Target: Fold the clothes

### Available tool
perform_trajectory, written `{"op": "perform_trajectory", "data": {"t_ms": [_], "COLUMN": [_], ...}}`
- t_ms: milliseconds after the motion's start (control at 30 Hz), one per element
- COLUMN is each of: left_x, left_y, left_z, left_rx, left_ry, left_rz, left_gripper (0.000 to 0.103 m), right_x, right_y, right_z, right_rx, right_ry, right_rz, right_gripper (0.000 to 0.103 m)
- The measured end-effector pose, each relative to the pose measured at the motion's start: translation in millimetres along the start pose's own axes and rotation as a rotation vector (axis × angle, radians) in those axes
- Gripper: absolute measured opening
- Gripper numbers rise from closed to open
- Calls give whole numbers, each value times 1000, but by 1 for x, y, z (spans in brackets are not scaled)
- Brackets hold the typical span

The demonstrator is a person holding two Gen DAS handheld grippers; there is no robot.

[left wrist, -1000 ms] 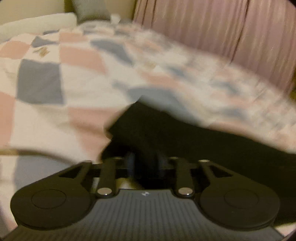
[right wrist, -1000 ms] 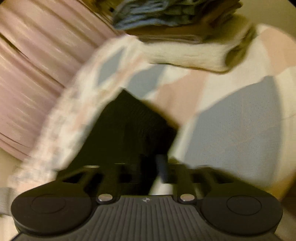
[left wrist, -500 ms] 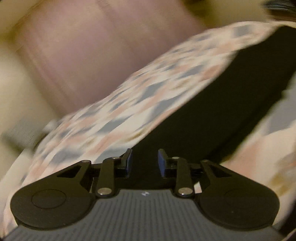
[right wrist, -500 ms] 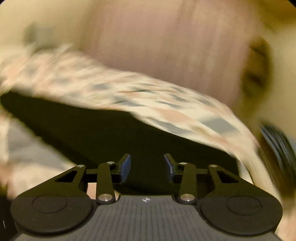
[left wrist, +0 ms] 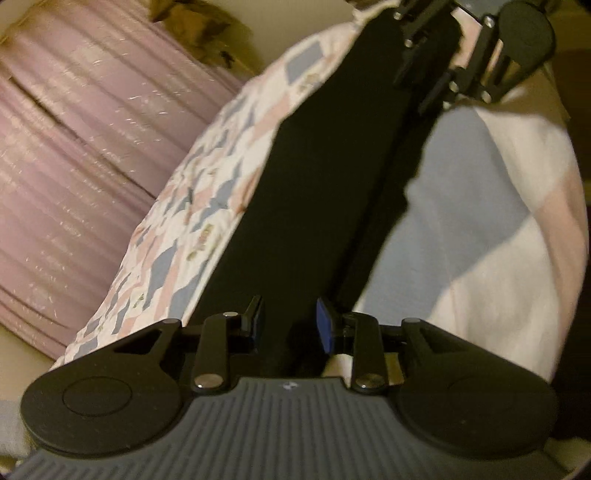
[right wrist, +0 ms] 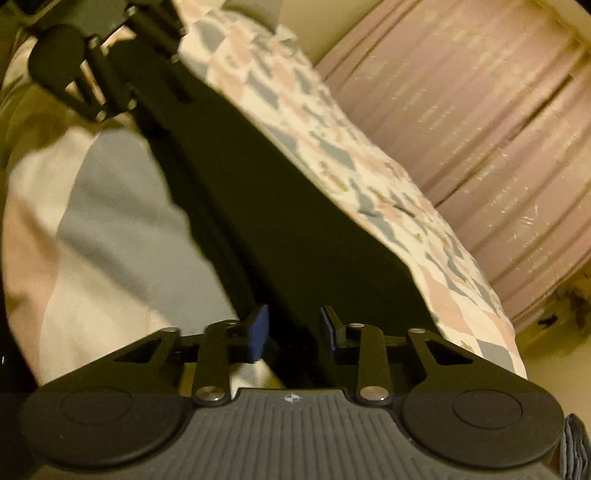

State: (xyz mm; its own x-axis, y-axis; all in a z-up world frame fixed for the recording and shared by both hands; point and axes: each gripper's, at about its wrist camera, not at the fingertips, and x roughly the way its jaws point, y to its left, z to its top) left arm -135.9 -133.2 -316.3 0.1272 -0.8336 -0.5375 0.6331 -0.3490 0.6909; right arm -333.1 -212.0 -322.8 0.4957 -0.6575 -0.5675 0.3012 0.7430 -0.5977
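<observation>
A black garment (left wrist: 314,184) lies as a long flat strip on the patchwork bedspread (left wrist: 480,184). My left gripper (left wrist: 290,321) is at its near end, open, blue pads apart with the cloth's end lying between them. In the right wrist view the same garment (right wrist: 277,221) runs away from my right gripper (right wrist: 293,325), which is also open over the opposite end. The two grippers face each other: the right gripper (left wrist: 419,81) shows at the far end in the left wrist view, and the left gripper (right wrist: 159,96) at the top left of the right wrist view.
A pink pleated curtain (left wrist: 74,166) hangs beyond the bed's far edge, also seen as the curtain (right wrist: 480,110) on the right. The bedspread (right wrist: 110,221) spreads beside the garment. A grey pillow (right wrist: 255,11) sits at the bed's head. Blue-grey fabric (right wrist: 576,443) shows at the lower right.
One second ago both grippers were shut on the black garment. Both have since opened and let it go, and have swung round to face each other along the laid-out strip.
</observation>
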Motion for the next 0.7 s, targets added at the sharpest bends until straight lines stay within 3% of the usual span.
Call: {"op": "perform_trajectory", "data": {"t_ms": [167, 400, 500, 567, 633, 700], "left_x": [7, 14, 20, 26, 32, 36], "left_y": [-4, -27, -35, -38, -37, -34], "left_z": [3, 0, -3, -4, -4, -6], "left_rx": [19, 225, 280, 313, 337, 334], "left_ry": [-2, 16, 25, 33, 34, 27], "left_rz": [16, -39, -34, -29, -22, -27], "left_gripper": [28, 19, 20, 29, 31, 17], "right_x": [1, 13, 14, 17, 19, 20], "right_y": [3, 7, 11, 13, 16, 18], "right_z": [0, 0, -2, -1, 0, 0], "right_rx": [1, -60, -73, -95, -126, -150], "right_ry": [-10, 59, 62, 72, 79, 81], "right_rz": [-29, -26, -39, -45, -51, -53], "right_gripper": [29, 30, 35, 39, 42, 35]}}
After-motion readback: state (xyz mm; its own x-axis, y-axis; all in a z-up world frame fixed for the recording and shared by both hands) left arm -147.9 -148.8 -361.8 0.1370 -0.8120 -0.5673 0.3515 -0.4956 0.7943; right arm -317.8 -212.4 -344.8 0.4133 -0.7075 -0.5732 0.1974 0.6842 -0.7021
